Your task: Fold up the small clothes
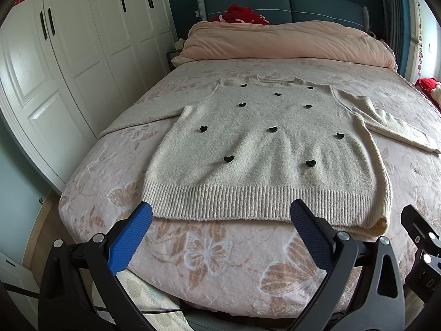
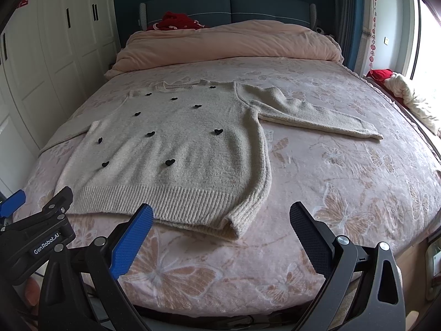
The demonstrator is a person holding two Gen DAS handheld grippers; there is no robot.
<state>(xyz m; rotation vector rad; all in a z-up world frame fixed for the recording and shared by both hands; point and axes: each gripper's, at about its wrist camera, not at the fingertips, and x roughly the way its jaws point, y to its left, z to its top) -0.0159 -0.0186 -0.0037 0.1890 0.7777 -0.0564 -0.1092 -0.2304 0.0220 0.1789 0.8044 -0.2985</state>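
Note:
A cream knit sweater [image 1: 261,149] with small black hearts lies flat, front up, on the bed, ribbed hem toward me and both sleeves spread sideways. In the right wrist view the same sweater [image 2: 176,149] sits left of centre, its right sleeve [image 2: 317,115] stretched out to the right. My left gripper [image 1: 222,215] hovers open just in front of the hem, nothing between its blue fingers. My right gripper [image 2: 222,215] is also open and holds nothing, in front of the hem's right corner [image 2: 234,226]. The left gripper's body [image 2: 41,229] shows at that view's left edge.
The bed [image 1: 209,259] carries a pink blanket with a butterfly print. A folded peach duvet [image 1: 286,41] and red cloth [image 1: 242,13] lie at the headboard. White wardrobe doors [image 1: 69,63] stand close on the left. Bundled cloth [image 2: 408,96] lies by the window at right.

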